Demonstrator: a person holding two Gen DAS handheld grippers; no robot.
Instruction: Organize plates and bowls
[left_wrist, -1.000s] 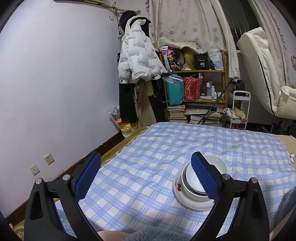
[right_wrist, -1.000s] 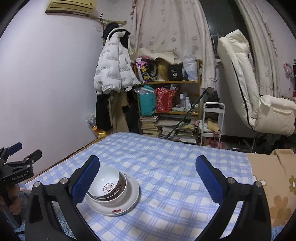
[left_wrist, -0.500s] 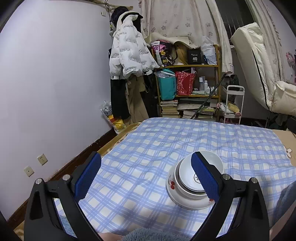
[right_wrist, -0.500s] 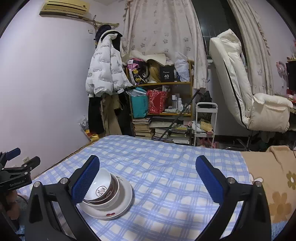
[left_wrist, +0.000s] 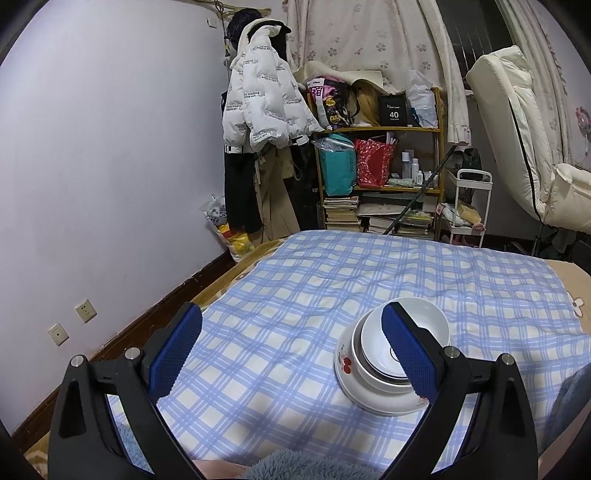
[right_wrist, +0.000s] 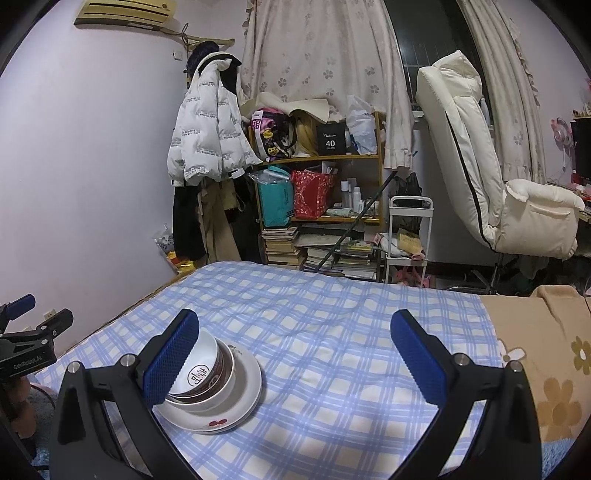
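A stack of nested white bowls (left_wrist: 376, 350) sits on a white plate (left_wrist: 354, 391) with a cherry print, on the blue checked cloth (left_wrist: 295, 295). In the right wrist view the top bowl (right_wrist: 201, 373) has a brown band and a round mark, on the plate (right_wrist: 229, 413). My left gripper (left_wrist: 291, 350) is open and empty, above the cloth, with the stack behind its right finger. My right gripper (right_wrist: 295, 354) is open and empty, with the stack behind its left finger. The left gripper (right_wrist: 26, 347) shows at the right wrist view's left edge.
A cluttered wooden shelf (right_wrist: 321, 192) with bags and books stands at the far wall, beside a hanging white jacket (right_wrist: 207, 129). A white recliner (right_wrist: 498, 177) and a small trolley (right_wrist: 408, 236) stand at the right. A tan flowered blanket (right_wrist: 554, 369) lies right of the cloth.
Both grippers have drawn back and tilted slightly; the stack sits a little higher in the left view and shifts little in the right view. Both stay open.
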